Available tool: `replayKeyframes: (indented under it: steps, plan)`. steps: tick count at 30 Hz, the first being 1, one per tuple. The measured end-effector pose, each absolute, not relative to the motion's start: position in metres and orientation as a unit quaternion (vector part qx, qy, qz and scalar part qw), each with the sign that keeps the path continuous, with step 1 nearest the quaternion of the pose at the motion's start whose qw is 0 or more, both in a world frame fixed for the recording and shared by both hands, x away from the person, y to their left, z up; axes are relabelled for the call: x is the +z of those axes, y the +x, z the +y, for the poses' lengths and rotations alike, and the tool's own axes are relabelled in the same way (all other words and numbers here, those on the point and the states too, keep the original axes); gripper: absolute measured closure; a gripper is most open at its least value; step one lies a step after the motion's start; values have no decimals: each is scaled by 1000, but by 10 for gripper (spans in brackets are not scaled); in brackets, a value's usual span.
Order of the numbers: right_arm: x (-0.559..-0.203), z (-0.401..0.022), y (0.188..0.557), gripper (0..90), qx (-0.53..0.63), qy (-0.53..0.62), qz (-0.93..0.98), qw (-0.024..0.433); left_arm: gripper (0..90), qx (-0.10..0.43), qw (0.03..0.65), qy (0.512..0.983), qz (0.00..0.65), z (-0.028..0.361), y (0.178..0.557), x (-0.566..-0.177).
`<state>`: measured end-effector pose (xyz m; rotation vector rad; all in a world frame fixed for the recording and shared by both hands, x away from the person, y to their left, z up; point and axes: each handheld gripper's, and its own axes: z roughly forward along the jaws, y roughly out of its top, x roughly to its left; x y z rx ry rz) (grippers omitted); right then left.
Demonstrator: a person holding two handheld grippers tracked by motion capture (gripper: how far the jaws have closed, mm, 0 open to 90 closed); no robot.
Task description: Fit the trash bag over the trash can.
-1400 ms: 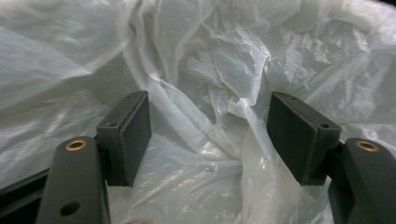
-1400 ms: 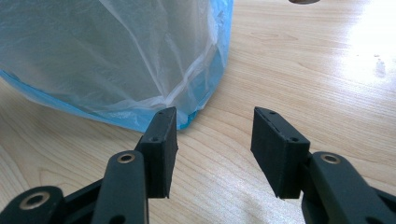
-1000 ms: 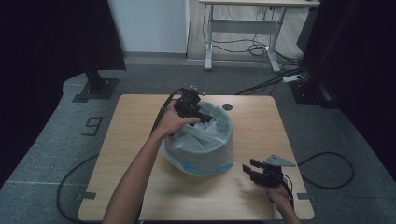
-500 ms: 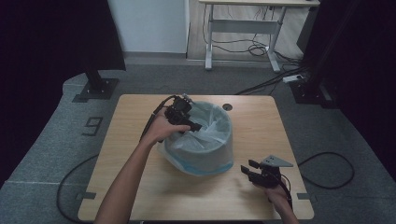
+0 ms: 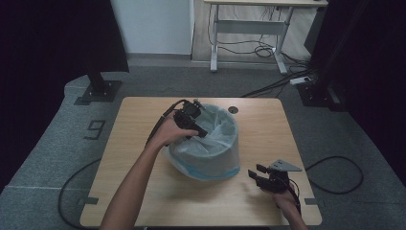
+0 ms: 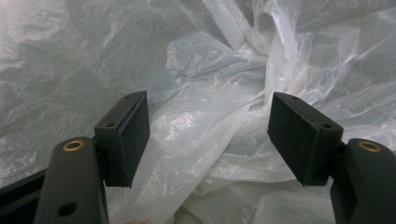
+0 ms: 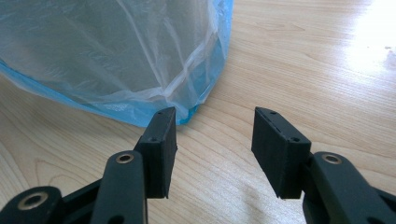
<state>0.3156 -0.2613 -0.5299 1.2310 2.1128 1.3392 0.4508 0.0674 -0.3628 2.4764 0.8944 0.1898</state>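
A round bin [image 5: 206, 160] lined with a clear plastic bag [image 5: 218, 129] stands in the middle of the wooden table [image 5: 134, 124]; the bag's blue-edged hem [image 7: 116, 112] hangs down over the bin's outside. My left gripper [image 5: 198, 130] reaches over the bin's near-left rim and points into it, open, with crumpled bag film [image 6: 210, 135] lying between and beyond its jaws. My right gripper [image 5: 256, 175] rests low on the table to the right of the bin, open, with bare wood between its jaws [image 7: 212, 149].
A small round cable hole [image 5: 232, 109] sits in the table behind the bin. Cables trail off the table's left and right sides. A white desk frame [image 5: 249, 38] and a black stand base [image 5: 98, 91] are on the floor beyond.
My left gripper has drawn back from the bin's far rim toward its near-left rim, dipping into the bag. The right gripper has barely moved.
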Motion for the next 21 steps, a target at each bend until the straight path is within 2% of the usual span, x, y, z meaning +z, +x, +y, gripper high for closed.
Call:
replayKeyframes:
  steps: [11,21]
  plan:
    - [-530,-264,316,491,471,438,744,179,294,69,338,878,331,99,419,-345]
    - [-530,-261,316,489,467,440,746,178,300,77,340,878,327,116,388,-356]
